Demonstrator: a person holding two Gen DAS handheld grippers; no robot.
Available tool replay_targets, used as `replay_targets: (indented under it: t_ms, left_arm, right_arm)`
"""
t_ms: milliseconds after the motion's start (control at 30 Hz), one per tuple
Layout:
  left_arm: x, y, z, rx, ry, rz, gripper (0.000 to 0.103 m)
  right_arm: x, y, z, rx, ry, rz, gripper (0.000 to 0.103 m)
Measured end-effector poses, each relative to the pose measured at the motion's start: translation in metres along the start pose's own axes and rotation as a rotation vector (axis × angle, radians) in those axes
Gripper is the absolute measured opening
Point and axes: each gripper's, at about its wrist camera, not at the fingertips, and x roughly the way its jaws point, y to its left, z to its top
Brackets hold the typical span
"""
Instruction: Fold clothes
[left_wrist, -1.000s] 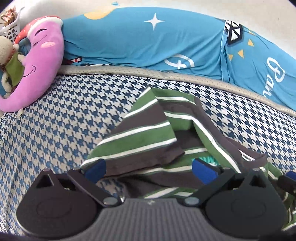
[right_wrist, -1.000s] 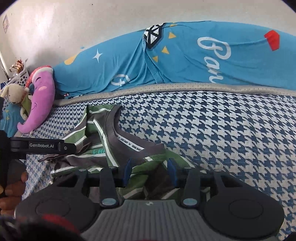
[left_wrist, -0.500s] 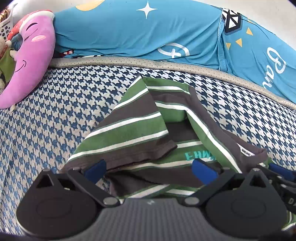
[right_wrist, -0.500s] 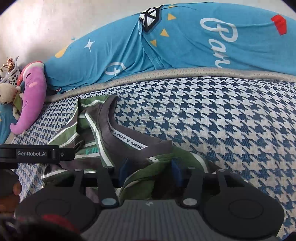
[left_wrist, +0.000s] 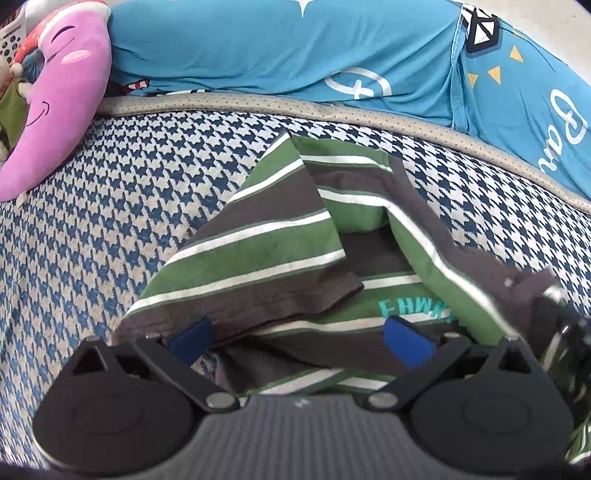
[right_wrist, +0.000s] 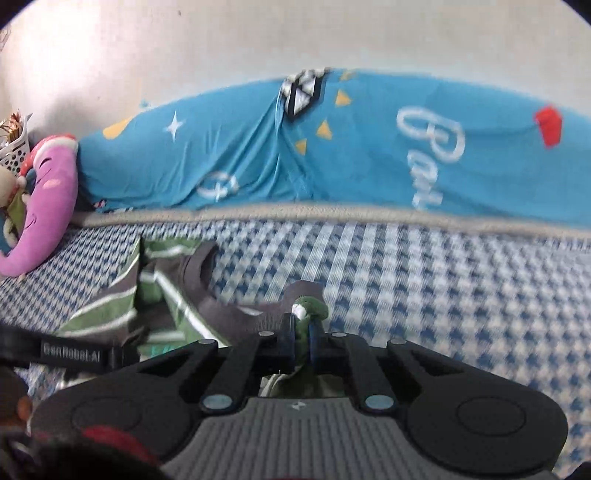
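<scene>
the right gripper (right_wrist: 303, 338) has just closed its jaws and pinches a bunched fold of the one striped shirt (left_wrist: 280, 254), green, grey and white, soft and crumpled, lying on the houndstooth bedcover (left_wrist: 122, 206). the left gripper (left_wrist: 295, 334) hangs wide open over the shirt's near edge, holding nothing. at the far left lies one pink plush moon (left_wrist: 62, 107); behind, blue printed bedding (left_wrist: 258, 48).

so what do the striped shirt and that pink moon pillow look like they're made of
Striped shirt: soft matte knit, probably cotton jersey; it drapes in loose folds, with a stitched hem. Pink moon pillow: plush, likely stuffed polyester with a short fuzzy nap; it looks rounded and puffy, with a stitched face. Neither fibre can be confirmed from the look alone.
</scene>
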Motion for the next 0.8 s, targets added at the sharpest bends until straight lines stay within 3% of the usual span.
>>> replay_targets:
  t_ms: [433, 800]
  left_arm:
    - [0.006, -0.006, 0.01, -0.021, 0.007, -0.003, 0.103]
    - [0.012, -0.009, 0.016, -0.022, 0.013, 0.002, 0.103]
  right_arm:
    - [0.001, -0.008, 0.042, 0.039, -0.184, -0.062, 0.009]
    - [0.024, -0.023, 0.057, 0.08, -0.214, -0.064, 0.008]
